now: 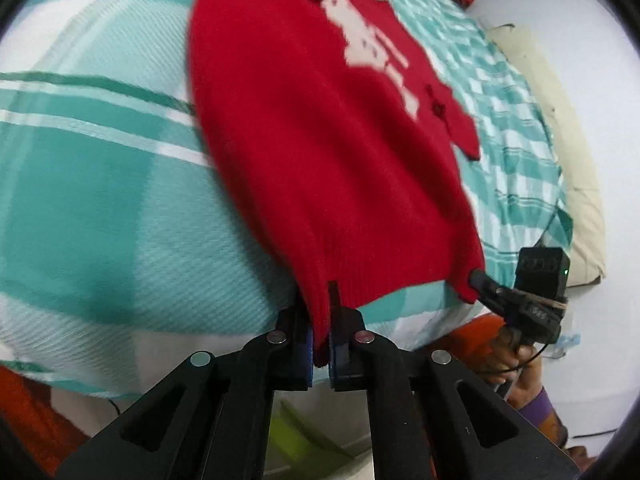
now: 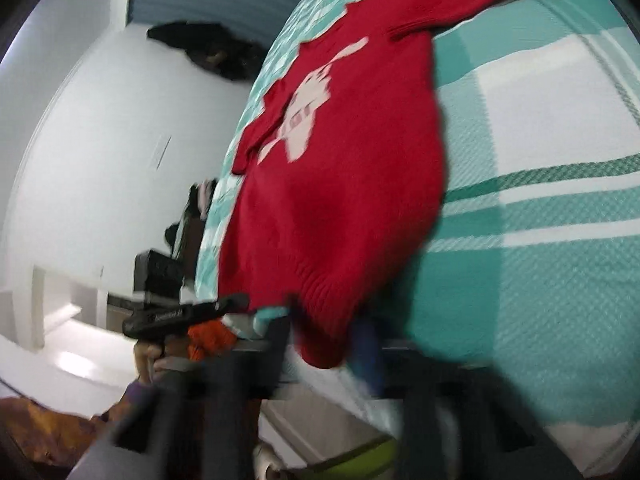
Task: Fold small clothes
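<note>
Both wrist cameras sitting close behind own jaws, looking forward along red sweater (image 1: 332, 152) (image 2: 340, 184) over bed (image 1: 100, 184) (image 2: 560, 260); each view catching opposite gripper beside jaws.

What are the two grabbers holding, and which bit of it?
Both hold the red sweater by its bottom hem. The left gripper pinches one hem corner; the right gripper pinches the other corner. The rest lies on the checked blanket.
</note>
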### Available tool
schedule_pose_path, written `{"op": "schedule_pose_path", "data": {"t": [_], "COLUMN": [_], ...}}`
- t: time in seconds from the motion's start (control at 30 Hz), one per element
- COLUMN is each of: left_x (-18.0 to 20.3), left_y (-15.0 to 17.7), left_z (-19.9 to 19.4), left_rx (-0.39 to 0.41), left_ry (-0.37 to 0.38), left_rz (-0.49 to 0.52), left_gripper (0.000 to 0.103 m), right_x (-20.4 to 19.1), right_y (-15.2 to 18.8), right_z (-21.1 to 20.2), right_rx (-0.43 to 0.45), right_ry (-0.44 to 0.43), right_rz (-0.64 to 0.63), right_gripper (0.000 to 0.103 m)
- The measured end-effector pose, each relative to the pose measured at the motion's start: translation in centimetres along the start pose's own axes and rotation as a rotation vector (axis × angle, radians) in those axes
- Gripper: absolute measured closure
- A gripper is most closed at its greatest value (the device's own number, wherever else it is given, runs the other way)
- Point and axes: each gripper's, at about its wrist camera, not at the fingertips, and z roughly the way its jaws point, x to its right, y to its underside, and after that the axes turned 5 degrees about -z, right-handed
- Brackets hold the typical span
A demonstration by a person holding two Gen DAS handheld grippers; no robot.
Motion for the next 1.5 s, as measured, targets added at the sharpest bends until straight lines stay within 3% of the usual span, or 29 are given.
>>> {"op": "schedule_pose_path", "data": {"t": [0.1, 0.27, 0.37, 0.43, 0.53, 0.63, 0.77, 0.87, 0.93, 1.0, 1.2, 1.27, 1.3, 1.33, 1.5], "left_x": [-0.9, -2.5, -4.2, -5.1, -5.6, -6.4, -6.3, -5.8, -5.2, -5.6, -8.1, -8.1, -7.9, -7.7, -4.5], "left_y": [0.1, -0.4, -0.4, -0.2, -0.1, -0.4, -1.2, -1.1, -0.7, -0.7, -1.1, -1.1, -1.1, -1.1, 0.1], "left_z": [-3.4, -3.5, -1.2, -1.2, -2.1, -3.1, -3.1, -2.0, -1.6, -1.7, -1.7, -1.7, -1.7, -1.8, -3.2], "left_rx": [0.018, -0.022, -0.048, -0.033, -0.009, 0.012, 0.030, 0.007, -0.005, -0.013, -0.028, -0.028, -0.028, -0.028, -0.007], "left_ry": [0.028, -0.096, -0.109, -0.073, -0.020, 0.013, -0.043, -0.062, -0.052, -0.040, 0.058, 0.050, 0.042, 0.031, -0.053], "left_rz": [0.030, 0.071, 0.023, -0.017, -0.051, -0.081, -0.103, -0.088, -0.074, -0.078, -0.179, -0.173, -0.167, -0.160, -0.018], "left_gripper": [0.101, 0.100, 0.100, 0.100, 0.100, 0.100, 0.101, 0.101, 0.101, 0.101, 0.100, 0.100, 0.101, 0.101, 0.101], "right_x": [-1.9, -2.4, -0.4, 0.8, 1.8, 3.3, 5.1, 5.1, 4.3, 3.3, 1.8, 1.9, 1.9, 1.8, -1.6], "right_y": [0.4, 0.0, 0.7, 1.1, 1.6, 2.6, 2.8, 2.4, 2.2, 2.1, 1.3, 1.2, 1.3, 1.4, 2.0], "right_z": [-1.9, -0.9, 1.4, 1.7, 1.2, 0.8, 0.8, 1.8, 1.8, 1.8, 4.0, 4.6, 4.9, 5.0, 1.6], "right_rx": [0.004, -0.022, -0.075, -0.034, 0.036, 0.082, 0.112, 0.116, 0.121, 0.112, 0.080, 0.058, 0.030, 0.003, -0.001], "right_ry": [-0.019, 0.041, 0.113, 0.036, -0.063, -0.129, -0.180, -0.168, -0.154, -0.146, -0.186, -0.176, -0.144, -0.082, 0.057], "right_rz": [-0.053, -0.040, 0.034, 0.100, 0.192, 0.290, 0.371, 0.355, 0.311, 0.254, 0.172, 0.170, 0.159, 0.148, 0.039], "right_gripper": [0.093, 0.093, 0.076, 0.055, 0.039, 0.040, 0.040, 0.037, 0.028, 0.028, 0.033, 0.065, 0.095, 0.095, 0.096]}}
